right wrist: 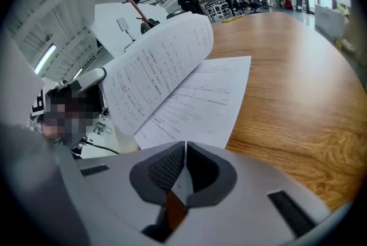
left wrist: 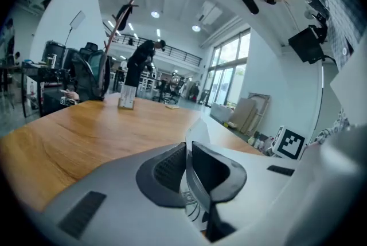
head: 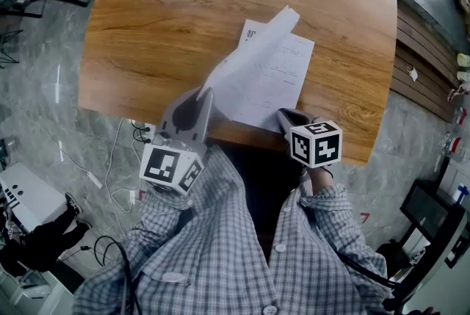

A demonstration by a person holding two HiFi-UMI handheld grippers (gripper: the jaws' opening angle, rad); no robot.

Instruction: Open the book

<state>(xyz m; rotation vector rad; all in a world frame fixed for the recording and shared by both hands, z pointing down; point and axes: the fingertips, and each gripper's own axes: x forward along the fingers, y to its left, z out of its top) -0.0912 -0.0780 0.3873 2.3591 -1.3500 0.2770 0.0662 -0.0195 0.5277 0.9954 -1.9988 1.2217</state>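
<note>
A thin book [head: 277,82] of white printed pages lies at the near edge of the wooden table [head: 161,20]. One page [head: 250,53] stands lifted and curls up to the left. My left gripper [head: 207,92] is shut on that page's near edge; in the left gripper view the paper [left wrist: 198,127] runs between the closed left gripper [left wrist: 188,150]. My right gripper [head: 283,115] is shut on the book's near right corner and holds it down. In the right gripper view white paper sits between the shut right gripper [right wrist: 184,153], with the raised page [right wrist: 155,73] arching over the flat page [right wrist: 200,104].
The table's front edge [head: 242,134] runs just under both grippers. A small card stand [left wrist: 127,97] sits far across the table. A person [left wrist: 140,61] stands in the background. Cables [head: 110,174] and a white box [head: 26,196] lie on the floor at left.
</note>
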